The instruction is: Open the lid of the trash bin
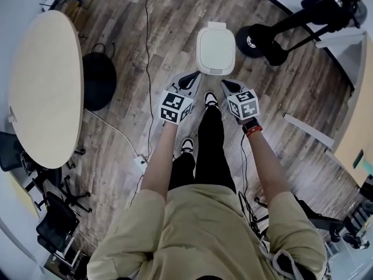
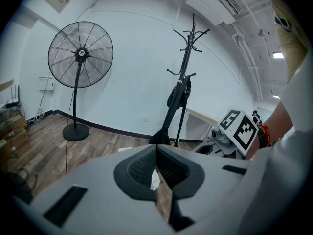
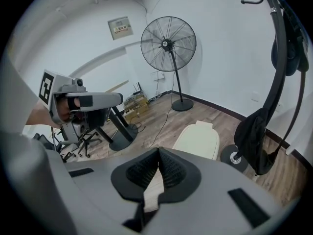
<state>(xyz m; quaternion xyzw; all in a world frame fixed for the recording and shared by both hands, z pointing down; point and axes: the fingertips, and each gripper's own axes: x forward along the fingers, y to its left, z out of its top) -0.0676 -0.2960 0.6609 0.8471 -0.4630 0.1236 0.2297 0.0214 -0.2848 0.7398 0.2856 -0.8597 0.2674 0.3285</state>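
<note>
The left claw (image 2: 156, 148) is pressed shut, its ridged pads meeting at the tips with nothing between them. The right claw (image 3: 159, 153) is likewise closed and empty. In the head view both hang side by side above the wood floor (image 1: 116, 45). Just beyond them, centred between the two, stands the white trash bin (image 1: 215, 50), its lid (image 3: 198, 140) lying flat and closed. The right claw is clear of it. A black coat rack (image 2: 182, 87) stands right of the bin. A standing fan (image 3: 168, 44) is farther off by the wall. A round tabletop (image 1: 44, 86) lies well to the left.
</note>
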